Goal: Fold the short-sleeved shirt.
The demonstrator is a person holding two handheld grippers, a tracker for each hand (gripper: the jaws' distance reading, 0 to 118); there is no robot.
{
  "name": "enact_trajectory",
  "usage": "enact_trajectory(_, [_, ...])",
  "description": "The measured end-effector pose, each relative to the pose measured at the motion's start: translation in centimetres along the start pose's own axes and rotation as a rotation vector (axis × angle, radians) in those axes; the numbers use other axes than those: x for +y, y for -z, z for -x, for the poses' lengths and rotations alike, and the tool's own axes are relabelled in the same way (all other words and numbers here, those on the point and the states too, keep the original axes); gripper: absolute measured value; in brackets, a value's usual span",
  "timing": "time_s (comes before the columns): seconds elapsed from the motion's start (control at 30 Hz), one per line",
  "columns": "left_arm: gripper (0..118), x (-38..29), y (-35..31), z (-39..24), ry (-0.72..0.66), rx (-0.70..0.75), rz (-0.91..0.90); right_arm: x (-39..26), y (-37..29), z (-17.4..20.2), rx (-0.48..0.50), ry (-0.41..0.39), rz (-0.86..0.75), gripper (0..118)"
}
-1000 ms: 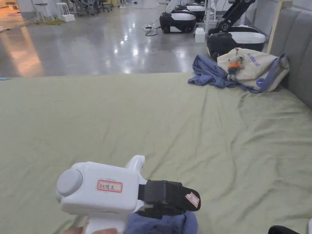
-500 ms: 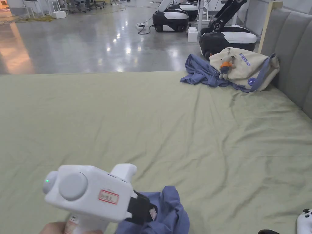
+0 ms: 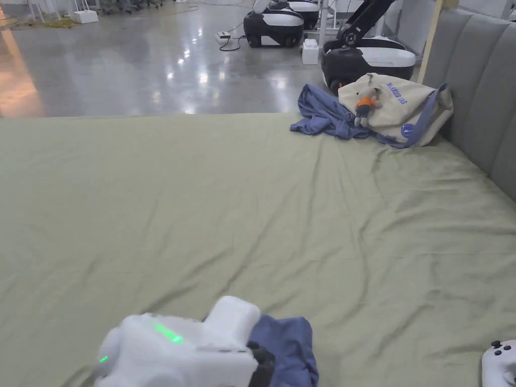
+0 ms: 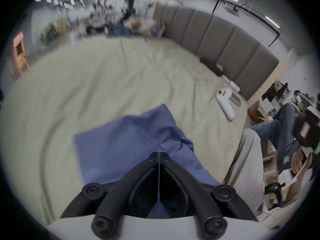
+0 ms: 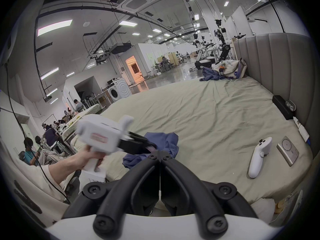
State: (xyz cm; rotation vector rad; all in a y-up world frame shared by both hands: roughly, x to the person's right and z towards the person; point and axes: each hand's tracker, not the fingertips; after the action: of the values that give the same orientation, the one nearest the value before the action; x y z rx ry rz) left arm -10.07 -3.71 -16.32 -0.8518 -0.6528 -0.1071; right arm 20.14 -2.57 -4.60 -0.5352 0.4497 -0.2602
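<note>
A blue short-sleeved shirt [image 3: 287, 345] lies bunched on the green bed sheet [image 3: 252, 201] close to the near edge. My left gripper [image 3: 262, 365] is low over it at the bottom left, a hand holding its white body. In the left gripper view the jaws [image 4: 159, 153] are pressed together on a fold of the shirt [image 4: 124, 143], which spreads flat ahead of them. The right gripper view shows the left gripper [image 5: 150, 147] at the shirt [image 5: 164, 139]. My right gripper [image 5: 160, 154] is shut, nearer the bed edge, with nothing visibly between its jaws.
A beige tote bag [image 3: 398, 108] and another blue garment [image 3: 322, 116] sit at the far right by the grey headboard [image 3: 484, 95]. A white controller [image 3: 499, 360] lies near right, a flat metal device [image 5: 287, 152] beside it. Wheeled robot bases [image 3: 365, 58] stand beyond the bed.
The left gripper has dropped lower and nearer with the shirt, which now rests on the sheet instead of hanging. The head camera has tilted a little.
</note>
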Motion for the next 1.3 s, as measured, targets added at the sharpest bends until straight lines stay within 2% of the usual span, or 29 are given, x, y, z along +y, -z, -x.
enact_trajectory(0.13, [2,-4.5,-8.1,-0.7,-0.053,0.194,-0.228,0.8,2.4,0.9,0.041,-0.014,0.048,2])
enact_trajectory(0.27, [2,-7.5,-11.5,1.1,-0.13,0.269,-0.199,2.5,8.9,2.7,0.096,-0.085,0.161,2])
enact_trajectory(0.37, [2,-9.2,-11.8,3.0,-0.199,0.286,-0.16,2.7,15.4,3.4,0.081,-0.146,0.282,2])
enact_trajectory(0.4, [2,-9.8,-11.8,3.3,-0.225,0.307,-0.161,2.4,17.6,3.5,0.04,-0.151,0.34,2])
enact_trajectory(0.47, [2,-10.5,-12.0,4.3,-0.28,0.267,-0.159,1.6,21.4,3.1,-0.007,-0.168,0.448,2])
enact_trajectory(0.53, [2,-11.0,-12.2,5.1,-0.314,0.229,-0.153,-0.1,25.0,2.1,-0.098,-0.172,0.583,2])
enact_trajectory(0.6, [2,-10.9,-12.0,5.3,-0.306,0.24,-0.148,-1.7,26.6,0.9,-0.067,-0.163,0.602,2])
enact_trajectory(0.67, [2,-10.2,-11.6,6.0,-0.286,0.221,-0.12,-1.4,25.1,0.1,-0.024,-0.087,0.53,2])
enact_trajectory(0.73, [2,-8.5,-11.2,8.4,-0.33,0.049,-0.083,-2.2,24.3,-0.6,-0.008,-0.072,0.484,2])
enact_trajectory(0.8, [2,-6.6,-9.9,12.0,-0.474,-0.187,-0.061,-3.0,23.3,-1.0,0.018,-0.058,0.421,2])
enact_trajectory(0.83, [15,-5.7,-8.7,13.5,-0.523,-0.3,-0.025,-3.3,23.1,-1.3,0.022,-0.037,0.399,2])
enact_trajectory(0.87, [48,-4.8,-7.2,14.8,-0.568,-0.383,0.009,-3.7,22.9,-1.6,0.028,0.003,0.377,2])
enact_trajectory(0.9, [89,-4.4,-5.9,15.2,-0.591,-0.414,-0.01,-4.0,22.7,-1.9,0.037,0.034,0.359,2])
enact_trajectory(0.93, [104,-3.8,-4.3,15.7,-0.606,-0.419,0.009,-4.3,22.6,-2.2,0.049,0.054,0.345,2])
enact_trajectory(1.03, [104,-2.4,0.0,16.2,-0.642,-0.376,0.077,-4.5,22.4,-2.9,0.07,0.089,0.331,2])
enact_trajectory(1.17, [104,-3.1,3.8,17.2,-0.768,-0.484,0.136,-4.6,22.4,-3.1,0.088,0.083,0.323,2])
enact_trajectory(1.3, [103,-3.1,5.6,15.7,-0.736,-0.586,0.165,-4.9,22.4,-3.6,0.111,0.092,0.309,2])
